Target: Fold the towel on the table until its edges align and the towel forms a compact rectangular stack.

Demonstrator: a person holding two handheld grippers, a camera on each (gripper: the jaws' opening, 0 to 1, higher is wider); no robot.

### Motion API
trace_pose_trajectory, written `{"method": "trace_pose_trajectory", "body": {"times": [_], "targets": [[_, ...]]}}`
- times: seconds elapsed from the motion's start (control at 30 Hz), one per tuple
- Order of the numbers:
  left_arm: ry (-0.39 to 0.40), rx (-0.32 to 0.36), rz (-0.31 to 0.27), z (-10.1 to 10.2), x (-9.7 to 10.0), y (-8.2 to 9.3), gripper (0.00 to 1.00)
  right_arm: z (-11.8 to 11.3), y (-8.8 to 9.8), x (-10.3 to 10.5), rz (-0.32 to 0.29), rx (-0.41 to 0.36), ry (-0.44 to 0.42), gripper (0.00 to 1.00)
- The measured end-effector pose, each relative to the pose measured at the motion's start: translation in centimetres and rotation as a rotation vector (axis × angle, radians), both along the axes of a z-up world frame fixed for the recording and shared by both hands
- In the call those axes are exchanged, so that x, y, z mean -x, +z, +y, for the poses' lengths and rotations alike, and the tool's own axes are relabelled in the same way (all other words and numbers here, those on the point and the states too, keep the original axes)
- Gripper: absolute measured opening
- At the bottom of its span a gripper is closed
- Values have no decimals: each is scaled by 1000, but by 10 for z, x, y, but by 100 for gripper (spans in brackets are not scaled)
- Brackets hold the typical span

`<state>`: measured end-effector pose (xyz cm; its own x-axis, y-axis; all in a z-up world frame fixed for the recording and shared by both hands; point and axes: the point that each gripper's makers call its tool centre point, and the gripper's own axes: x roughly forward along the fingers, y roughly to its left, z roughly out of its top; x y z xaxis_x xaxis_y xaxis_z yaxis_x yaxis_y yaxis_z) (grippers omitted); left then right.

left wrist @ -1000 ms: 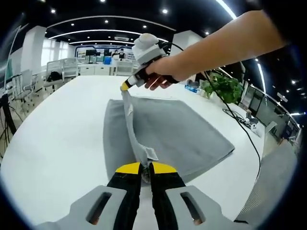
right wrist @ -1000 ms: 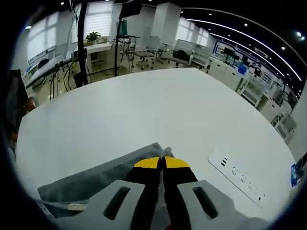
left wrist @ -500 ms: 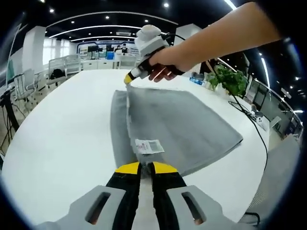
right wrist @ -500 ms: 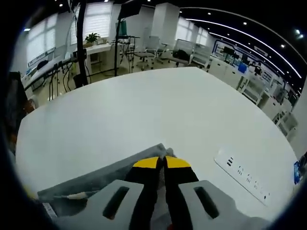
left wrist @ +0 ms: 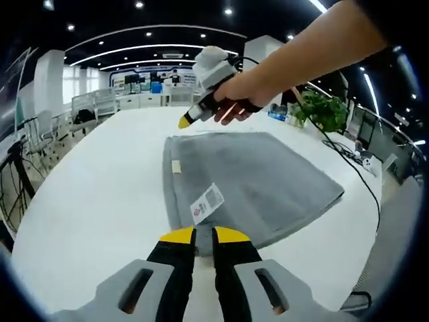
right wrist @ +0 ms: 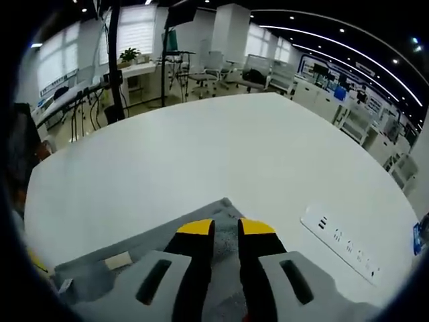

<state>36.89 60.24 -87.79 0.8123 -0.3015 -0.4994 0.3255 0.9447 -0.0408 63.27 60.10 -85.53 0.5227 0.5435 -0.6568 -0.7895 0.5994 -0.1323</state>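
A grey towel (left wrist: pixel 261 181) lies folded flat on the white table (left wrist: pixel 100 194), its white label (left wrist: pixel 206 201) facing up near the front edge. My left gripper (left wrist: pixel 204 235) is shut on the towel's near edge. In the left gripper view, a hand holds my right gripper (left wrist: pixel 184 123) just above the towel's far corner, clear of the cloth. In the right gripper view, the right gripper (right wrist: pixel 226 228) is open, its jaws apart over the towel (right wrist: pixel 134 251) with nothing between them.
A white power strip (right wrist: pixel 335 241) lies on the table to the right of the towel corner. A potted plant (left wrist: pixel 322 114) and a black cable (left wrist: pixel 348 161) sit at the table's far side. Chairs and desks (right wrist: pixel 221 67) stand beyond the table.
The right gripper has opened and let go of the far corner. The raised fold has dropped and the towel now lies flat. The left gripper keeps its grip.
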Motion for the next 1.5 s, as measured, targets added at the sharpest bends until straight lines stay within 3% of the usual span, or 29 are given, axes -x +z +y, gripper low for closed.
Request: {"method": "trace_pose_trajectory", "body": {"times": [0.07, 0.17, 0.33, 0.43, 0.63, 0.77, 0.83, 0.97, 1.1, 1.23, 1.37, 1.5], "targets": [[-11, -8, 18, -6, -2, -6, 10, -4, 2, -2, -2, 1, 0, 13], [0, -64, 109, -1, 4, -23, 12, -12, 6, -8, -9, 1, -1, 13], [24, -43, 132, 3, 9, -37, 16, -26, 13, -16, -19, -8, -13, 15], [23, -56, 132, 1, 10, -29, 16, -36, 20, -16, -24, -4, -14, 17], [-6, -39, 32, -19, -3, 7, 16, -48, 41, -7, -38, -31, -21, 22], [-27, -31, 8, -33, -3, 25, 17, -58, 53, -6, -46, -49, -34, 26], [-29, -27, 4, -38, -4, 31, 22, -63, 56, -12, -50, -56, -39, 27], [-49, -7, -30, -52, -7, 48, 27, -71, 67, -4, -44, -67, -46, 31], [-49, 12, -27, -63, -7, 58, 43, -83, 80, 6, -51, -77, -56, 33], [-86, -8, -50, -78, -9, 68, 46, -94, 86, 0, -44, -85, -58, 39], [-113, -10, -46, -95, -8, 74, 56, -105, 96, -12, -50, -100, -62, 41], [-149, -2, -39, -113, -8, 74, 59, -117, 100, -19, -52, -106, -63, 42]]}}
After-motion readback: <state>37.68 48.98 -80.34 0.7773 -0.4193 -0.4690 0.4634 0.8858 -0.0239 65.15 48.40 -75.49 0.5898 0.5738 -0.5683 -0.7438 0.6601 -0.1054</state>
